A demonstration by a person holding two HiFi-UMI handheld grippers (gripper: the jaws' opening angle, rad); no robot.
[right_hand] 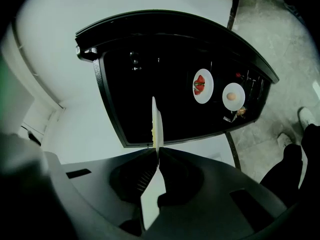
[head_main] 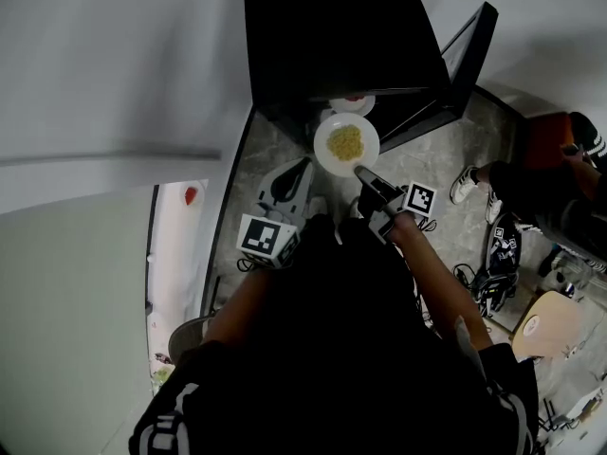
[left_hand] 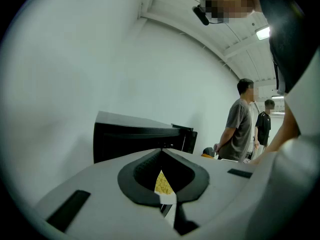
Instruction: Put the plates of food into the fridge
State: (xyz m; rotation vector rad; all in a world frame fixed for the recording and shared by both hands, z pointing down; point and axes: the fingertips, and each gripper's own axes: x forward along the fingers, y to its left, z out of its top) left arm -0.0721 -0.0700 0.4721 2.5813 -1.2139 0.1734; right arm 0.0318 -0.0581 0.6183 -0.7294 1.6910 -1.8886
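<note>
Plate (head_main: 346, 143) of yellow food hangs level just in front of the open fridge (head_main: 332, 36), pinched by its near rim in the right gripper (head_main: 363, 172), whose jaws are clamped tight on the thin white edge. From that gripper the plate reaches straight ahead toward the dark opening, its far rim close to the fridge's front edge, so the move ahead looks like a plain push forward along that line. Inside, a strawberry plate (right_hand: 202, 85) and an egg plate (right_hand: 233, 96) sit side by side on the door (head_main: 469, 45) side; the room beside them looks free. The left gripper (head_main: 302, 169) hovers just left of the plate, jaws together, gripping nothing, so the right hand carries this.
</note>
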